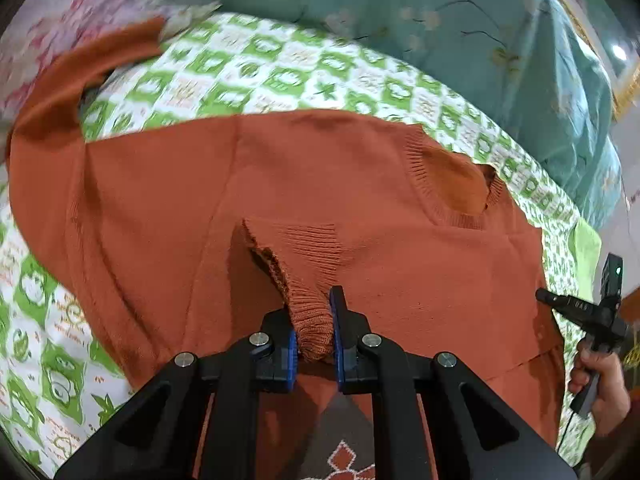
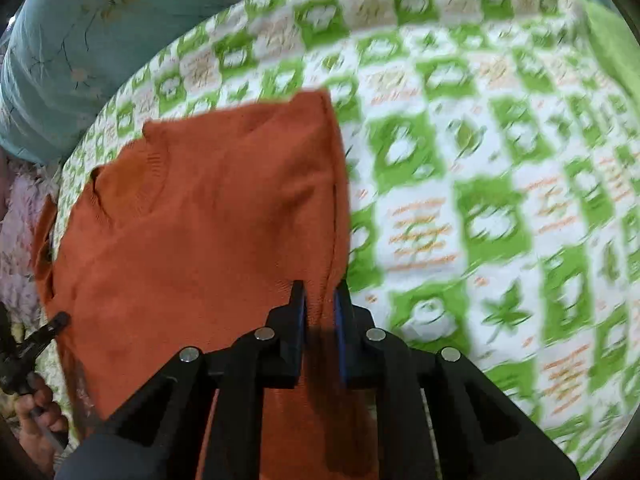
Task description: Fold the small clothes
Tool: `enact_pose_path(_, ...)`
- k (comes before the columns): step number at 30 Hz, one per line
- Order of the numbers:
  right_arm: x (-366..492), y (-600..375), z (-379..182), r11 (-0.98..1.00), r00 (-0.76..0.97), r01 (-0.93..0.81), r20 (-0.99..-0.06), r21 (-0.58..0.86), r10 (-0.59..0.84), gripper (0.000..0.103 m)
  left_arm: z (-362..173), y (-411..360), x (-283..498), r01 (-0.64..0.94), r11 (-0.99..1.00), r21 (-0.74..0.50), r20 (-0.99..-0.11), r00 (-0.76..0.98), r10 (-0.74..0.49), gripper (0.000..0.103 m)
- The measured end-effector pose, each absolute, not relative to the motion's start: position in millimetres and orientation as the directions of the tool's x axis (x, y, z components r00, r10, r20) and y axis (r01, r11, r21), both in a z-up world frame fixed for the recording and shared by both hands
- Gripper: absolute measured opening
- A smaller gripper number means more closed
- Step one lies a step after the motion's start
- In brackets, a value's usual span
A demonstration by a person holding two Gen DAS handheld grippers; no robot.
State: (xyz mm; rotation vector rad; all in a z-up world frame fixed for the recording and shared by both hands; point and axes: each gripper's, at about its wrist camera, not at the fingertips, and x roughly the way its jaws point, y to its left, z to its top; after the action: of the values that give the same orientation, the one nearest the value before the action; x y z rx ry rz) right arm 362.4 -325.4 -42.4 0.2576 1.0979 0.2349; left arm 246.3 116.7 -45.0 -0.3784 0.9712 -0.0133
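On the green-and-white patterned bedsheet (image 1: 256,64), the rust-orange knit sweater (image 1: 248,176) lies spread flat with its ribbed neckline (image 1: 452,184) toward two o'clock in the left wrist view and one sleeve (image 1: 60,80) trailing off toward ten o'clock. Your left gripper (image 1: 314,320) is closed nearly all the way on the ribbed cuff (image 1: 304,272) of the other sleeve, which bunches between the blue pads. Your right gripper (image 2: 320,308) is pinched down on the side edge of the sweater at six o'clock in its own view, with cloth between the jaws. To do this fold well, I would carry the cuff across the chest toward the far shoulder at eleven o'clock, keep it low over the fabric so the sleeve lays down without a twist, and hold the right-hand edge steady so the body does not drag along. Let go only once the cuff rests flat; a loose knit like this will likely slump and wrinkle if dropped from height. A teal floral quilt (image 1: 400,20) is heaped beyond the sheet at twelve o'clock. No basket, box or other container shows in either view, so there is nothing to report inside one.
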Motion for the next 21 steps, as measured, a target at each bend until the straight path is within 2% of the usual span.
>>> enact_pose_path(5,363.0,-331.1,-53.7,0.948,0.419,-0.033,-0.857,0.316,0.300,0.015,-62.8,119.8,247.7,-0.195,0.942,-0.275,-0.844,0.519,-0.139,0.020)
enact_pose_path(6,362.5,-331.8,-49.8,0.946,0.421,-0.021,-0.856,0.322,0.301,0.021,-60.7,122.1,244.4,-0.197,0.940,-0.279,-0.840,0.524,-0.139,0.021)
enact_pose_path(8,357.6,-333.2,-39.7,0.951,0.442,0.003,-0.854,0.308,0.275,0.028,-55.4,125.9,237.5,-0.201,0.944,-0.264,-0.839,0.530,-0.121,0.021)
enact_pose_path(11,339.6,-335.9,-23.2,0.929,0.481,-0.004,-0.814,0.370,0.326,0.034,-44.6,136.3,225.0,-0.208,0.941,-0.268,-0.831,0.544,-0.116,0.022)
enact_pose_path(14,317.7,-324.1,-11.1,0.909,0.482,-0.057,-0.786,0.413,0.387,0.040,-33.9,151.8,215.9,-0.231,0.938,-0.259,-0.825,0.558,-0.090,0.032)
enact_pose_path(18,290.7,-295.8,-10.5,0.882,0.430,-0.129,-0.776,0.453,0.461,0.040,-19.1,174.1,218.8,-0.262,0.946,-0.191,-0.817,0.577,-0.005,0.051)
enact_pose_path(21,278.5,-266.4,-16.0,0.864,0.373,-0.177,-0.780,0.472,0.503,0.040,-10.5,194.4,232.8,-0.300,0.946,-0.120,-0.815,0.574,0.079,0.059)
